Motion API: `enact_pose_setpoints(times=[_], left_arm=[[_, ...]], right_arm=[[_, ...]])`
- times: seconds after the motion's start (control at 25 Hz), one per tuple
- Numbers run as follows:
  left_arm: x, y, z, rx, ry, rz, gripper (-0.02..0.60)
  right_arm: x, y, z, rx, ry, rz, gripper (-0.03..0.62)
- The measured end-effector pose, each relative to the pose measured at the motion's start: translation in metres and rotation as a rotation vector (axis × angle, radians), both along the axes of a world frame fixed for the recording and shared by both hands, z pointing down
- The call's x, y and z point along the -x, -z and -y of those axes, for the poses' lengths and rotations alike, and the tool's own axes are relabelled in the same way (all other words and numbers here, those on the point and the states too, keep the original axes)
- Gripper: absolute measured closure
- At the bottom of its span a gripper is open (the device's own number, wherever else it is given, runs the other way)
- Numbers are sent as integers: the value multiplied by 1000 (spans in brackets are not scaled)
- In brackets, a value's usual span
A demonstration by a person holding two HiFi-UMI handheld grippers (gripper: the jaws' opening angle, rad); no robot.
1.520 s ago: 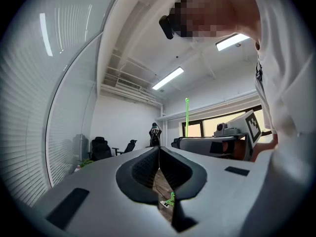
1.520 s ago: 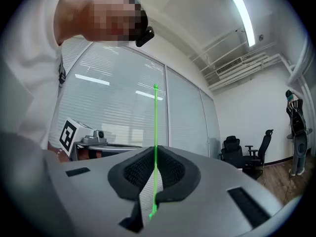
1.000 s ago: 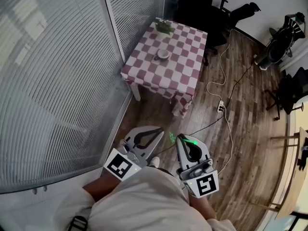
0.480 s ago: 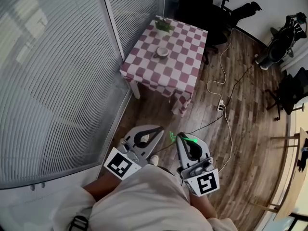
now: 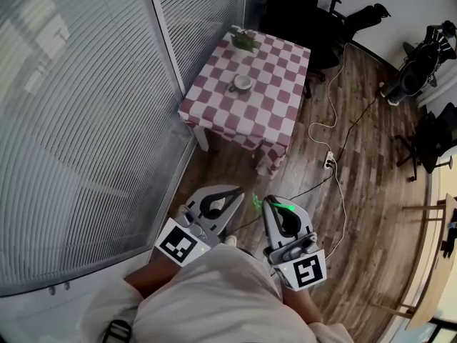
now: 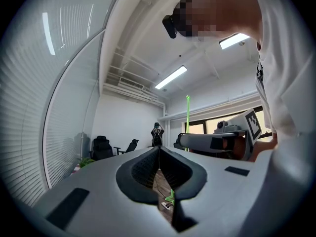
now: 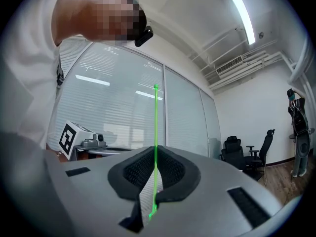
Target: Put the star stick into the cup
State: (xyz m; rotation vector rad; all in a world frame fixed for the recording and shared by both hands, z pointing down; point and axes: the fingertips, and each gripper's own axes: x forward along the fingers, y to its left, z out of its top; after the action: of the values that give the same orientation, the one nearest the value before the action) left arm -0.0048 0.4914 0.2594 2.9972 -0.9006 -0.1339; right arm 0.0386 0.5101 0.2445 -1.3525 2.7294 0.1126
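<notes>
The right gripper (image 5: 270,203) is clenched on the star stick (image 7: 156,127). Its two dark pads pinch the thin green rod, which runs along the seam of the jaws and juts well past their tips. The left gripper (image 5: 237,192) sits just beside it, pressed shut with nothing caught between its pads. The person holds both low and close against the body, jaws pointing forward.

Well ahead of both grippers stands a small square table (image 5: 275,84) draped in a red-and-white checked cloth. The cup (image 5: 243,82) rests near the middle of that cloth, far out of reach of the stick. A small green plant (image 5: 245,41) sits on the corner furthest beyond it.

To the left of the left gripper, a long glass wall with closed horizontal blinds (image 5: 86,120) runs forward past the table. Below and ahead of the grippers the floor (image 5: 364,213) is dark wood plank. A pale cable (image 5: 335,120) snakes across it to a power strip (image 5: 329,161), ahead of the right gripper and somewhat to its right. Black office chairs (image 5: 293,6) stand beyond the table against the far wall. Off to the right of the right gripper, the edge of a light wooden tabletop (image 5: 435,263) shows. Overhead, a strip light (image 7: 242,14) runs along a white ceiling with exposed ducts.
</notes>
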Motion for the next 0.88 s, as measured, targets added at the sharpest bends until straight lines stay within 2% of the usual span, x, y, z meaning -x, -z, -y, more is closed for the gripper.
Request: enact_pose_setpoints(times=[0.28, 0.88], left_arm=[[8, -3, 42, 2, -12, -1, 549], [32, -14, 150, 34, -55, -7, 549]], right_arm=[[9, 1, 45, 20, -36, 48, 554], [39, -8, 151, 44, -65, 32, 554]])
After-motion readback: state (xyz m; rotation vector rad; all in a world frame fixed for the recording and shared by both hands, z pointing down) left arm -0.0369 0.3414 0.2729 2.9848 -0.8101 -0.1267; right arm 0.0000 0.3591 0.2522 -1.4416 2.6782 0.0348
